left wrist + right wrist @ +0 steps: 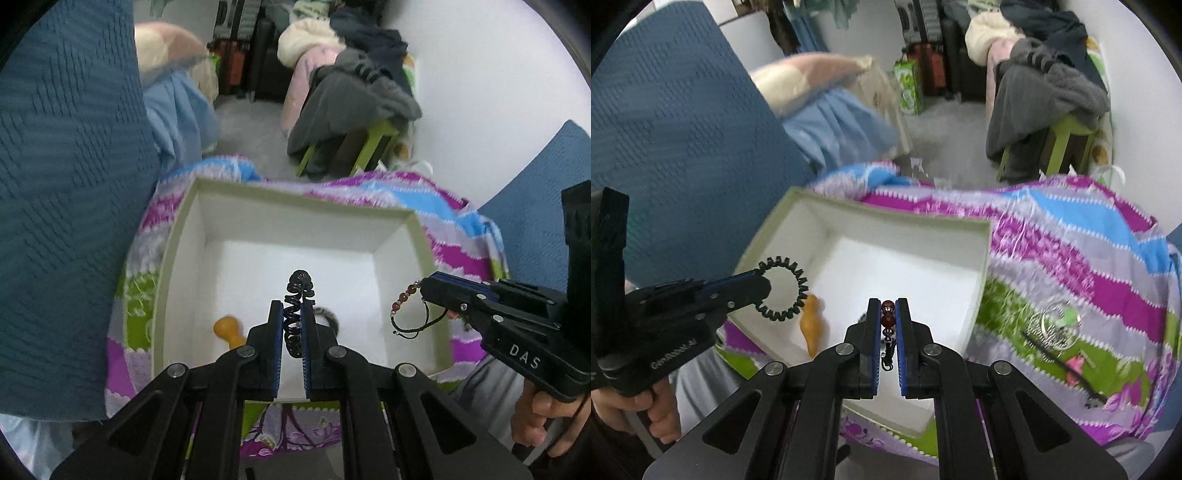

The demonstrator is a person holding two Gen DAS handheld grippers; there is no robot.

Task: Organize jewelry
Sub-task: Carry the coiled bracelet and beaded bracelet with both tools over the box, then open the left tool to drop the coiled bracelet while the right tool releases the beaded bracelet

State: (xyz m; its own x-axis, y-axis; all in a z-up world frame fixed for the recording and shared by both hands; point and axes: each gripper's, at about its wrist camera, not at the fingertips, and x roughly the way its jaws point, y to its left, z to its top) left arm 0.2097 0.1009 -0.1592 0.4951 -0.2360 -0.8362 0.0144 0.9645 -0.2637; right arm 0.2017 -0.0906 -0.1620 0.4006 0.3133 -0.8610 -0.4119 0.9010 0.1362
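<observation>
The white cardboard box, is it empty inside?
No, the white cardboard box already holds a small orange gourd-shaped piece lying on its floor near the left wall.

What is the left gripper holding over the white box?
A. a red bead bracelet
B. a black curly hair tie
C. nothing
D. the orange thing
B: the left gripper is shut on the black curly hair tie above the white box; the red bead bracelet is in the right gripper.

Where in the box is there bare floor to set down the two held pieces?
The white box floor is bare across its middle and far side, up to the far wall. The near-left corner is crowded: the orange figure lies there, with a ring beside it.
</observation>
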